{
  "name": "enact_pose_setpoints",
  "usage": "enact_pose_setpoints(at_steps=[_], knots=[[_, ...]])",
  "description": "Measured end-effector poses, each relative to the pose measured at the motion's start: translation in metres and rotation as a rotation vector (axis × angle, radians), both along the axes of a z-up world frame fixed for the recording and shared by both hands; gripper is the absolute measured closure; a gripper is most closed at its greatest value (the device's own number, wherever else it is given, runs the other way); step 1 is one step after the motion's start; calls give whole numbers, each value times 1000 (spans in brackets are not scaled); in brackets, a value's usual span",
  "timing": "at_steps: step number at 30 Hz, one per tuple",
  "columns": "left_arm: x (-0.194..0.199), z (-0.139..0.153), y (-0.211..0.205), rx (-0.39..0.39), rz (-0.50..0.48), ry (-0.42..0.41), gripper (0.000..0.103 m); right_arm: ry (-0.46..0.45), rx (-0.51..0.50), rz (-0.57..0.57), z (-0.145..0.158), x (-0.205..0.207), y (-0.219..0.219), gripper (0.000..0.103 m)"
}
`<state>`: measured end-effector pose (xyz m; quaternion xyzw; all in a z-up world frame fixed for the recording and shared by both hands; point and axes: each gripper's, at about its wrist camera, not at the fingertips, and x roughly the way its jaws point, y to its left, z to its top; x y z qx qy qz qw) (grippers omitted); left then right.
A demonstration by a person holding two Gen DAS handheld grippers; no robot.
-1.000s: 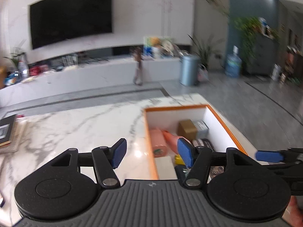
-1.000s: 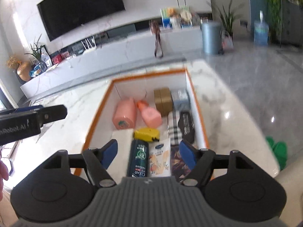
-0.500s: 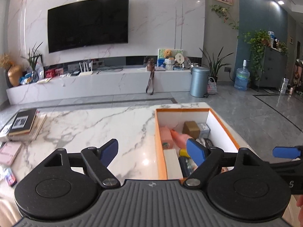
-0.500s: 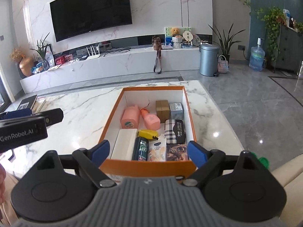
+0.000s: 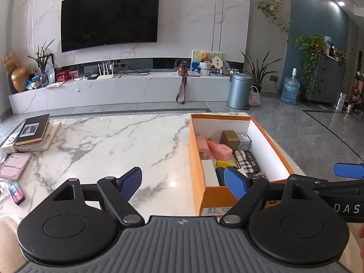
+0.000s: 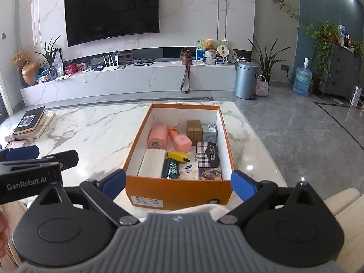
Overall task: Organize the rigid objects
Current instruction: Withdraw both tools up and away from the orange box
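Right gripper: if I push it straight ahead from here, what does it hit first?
Most likely the near end wall of the orange box, which sits directly between the open fingers of the right gripper. Depth is unclear; held higher, it would pass over the wall.

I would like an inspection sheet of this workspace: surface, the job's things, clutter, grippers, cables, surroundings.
Surface: white marble table, glossy, with grey veins.
Job's things: orange box at the table's right part, open, holding two pink bottles, a brown box, a grey box, a plaid case, a yellow item, a dark bottle, a white box and small packets.
Clutter: stack of books and a pink case at the table's left edge.
Grippers: left gripper open, empty; right gripper open, empty, in front of the box.
Cables: wires on the TV bench; none on the table.
Surroundings: wall TV, grey bin, water jug, plants.
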<state>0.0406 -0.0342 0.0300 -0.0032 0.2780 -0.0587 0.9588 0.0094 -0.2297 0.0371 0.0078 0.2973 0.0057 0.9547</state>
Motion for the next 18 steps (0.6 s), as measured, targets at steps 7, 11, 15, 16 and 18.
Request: enact_pose_setpoints(at_steps=[7, 11, 15, 16, 18], knots=[[-8, 3, 6, 2, 3, -10, 7, -5, -4, 1, 4, -9, 6, 5], [-10, 2, 7, 2, 9, -4, 7, -7, -5, 5, 4, -10, 8, 5], [-10, 2, 8, 3, 7, -2, 7, 1, -4, 5, 2, -9, 8, 5], [-10, 2, 7, 4, 6, -1, 7, 3, -3, 5, 1, -8, 7, 5], [-9, 2, 8, 3, 8, 2, 7, 6, -2, 5, 0, -8, 7, 5]])
